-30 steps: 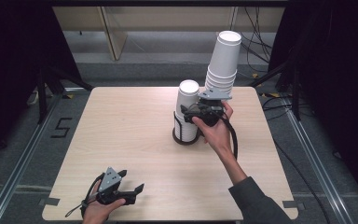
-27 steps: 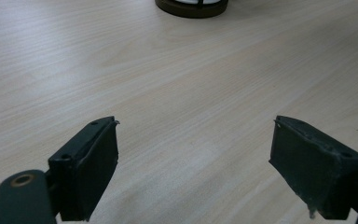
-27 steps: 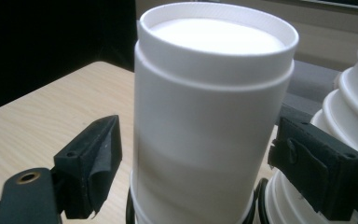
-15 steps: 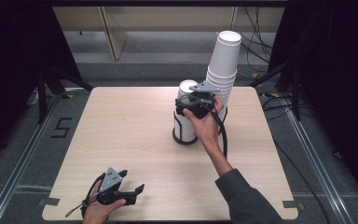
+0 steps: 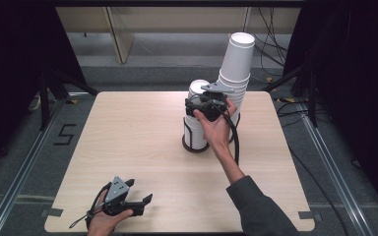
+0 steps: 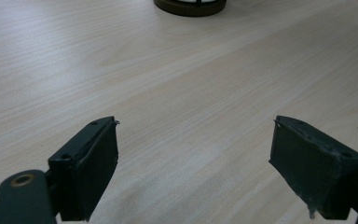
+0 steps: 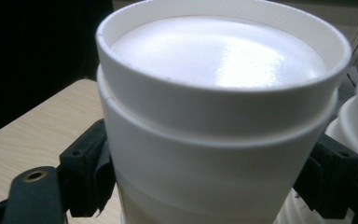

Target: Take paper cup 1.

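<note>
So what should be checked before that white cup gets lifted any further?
1. Right gripper jaws against both sides of the top cup: ok.
2. Only one cup coming away from those beneath: cannot tell.
3. Black holder flat on the table: ok.
4. Tall stack standing straight: not ok, it leans, right beside the hand.
5. Left gripper out of the way: ok, open, at the near edge.
</note>
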